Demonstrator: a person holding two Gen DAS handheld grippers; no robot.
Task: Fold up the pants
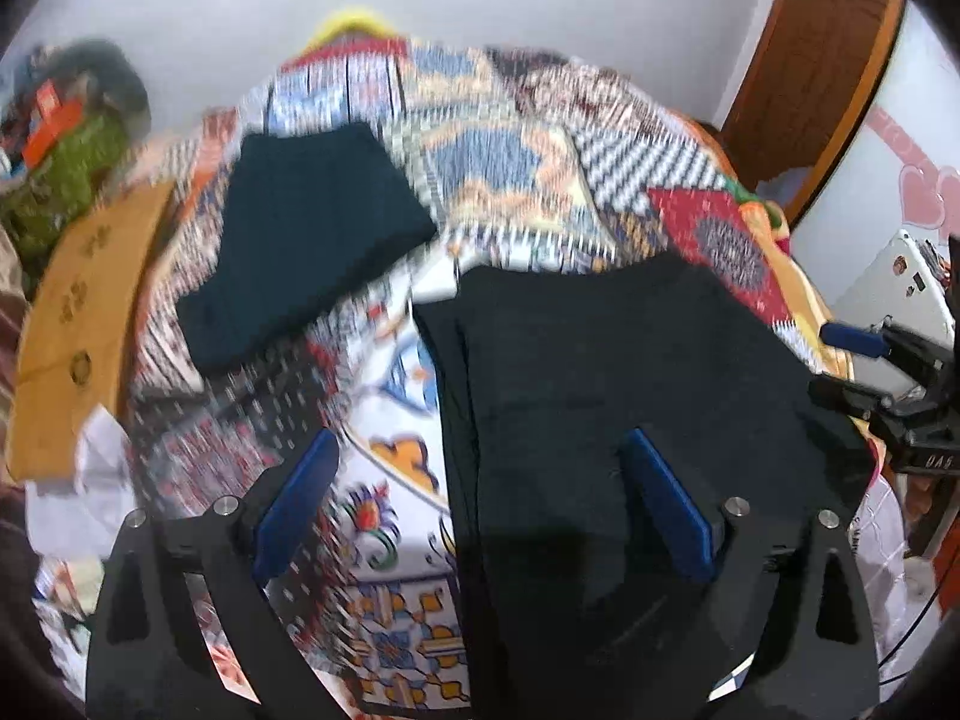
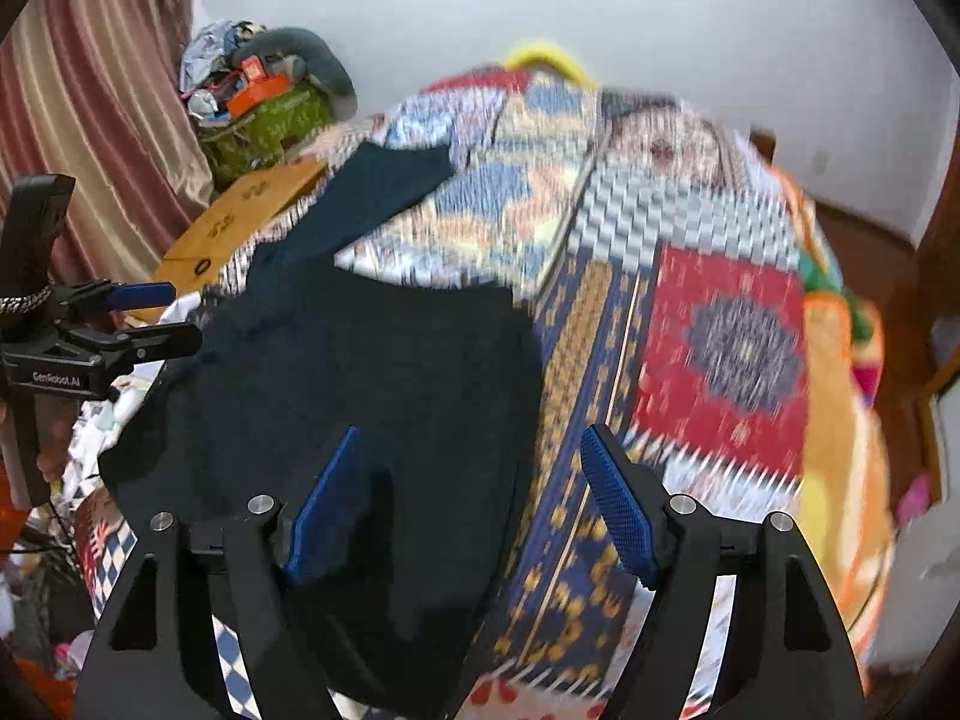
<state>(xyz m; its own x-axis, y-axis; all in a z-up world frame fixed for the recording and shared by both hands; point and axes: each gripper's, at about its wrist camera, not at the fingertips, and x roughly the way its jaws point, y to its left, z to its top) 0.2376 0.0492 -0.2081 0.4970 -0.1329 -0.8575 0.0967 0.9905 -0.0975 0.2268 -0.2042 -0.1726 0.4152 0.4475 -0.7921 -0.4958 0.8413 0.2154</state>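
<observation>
Black pants (image 1: 600, 396) spread flat on a bed under a patchwork quilt (image 1: 510, 168), folded lengthwise with a visible edge running down their left side in the left wrist view. Near edge of the bed, filling the lower middle of both views.

Left hand-held gripper (image 1: 480, 510) hovering over the pants' left edge, 2 blue pads spread wide, nothing between them; 1 pad (image 1: 666, 510) above black cloth, the other above the quilt. Whether the pads touch the fabric: cannot tell, both views blurred.

Right hand-held gripper (image 2: 474, 504) likewise spread wide and holding nothing, over the pants' right edge; left pad (image 2: 324, 510) above dark cloth, right pad above the blue-and-gold quilt strip. Also seen from the left wrist view at far right (image 1: 864, 360), beside the pants' right edge.

Second dark garment (image 1: 306, 240), already folded into a compact rectangle, farther back on the quilt to the left, apart from the black pants in the left wrist view.

Cardboard box (image 1: 78, 324) beside the bed on the left. Behind it a green bag (image 2: 270, 126) heaped with clutter, against a white wall. Striped curtain (image 2: 96, 108) at far left of the right wrist view.
</observation>
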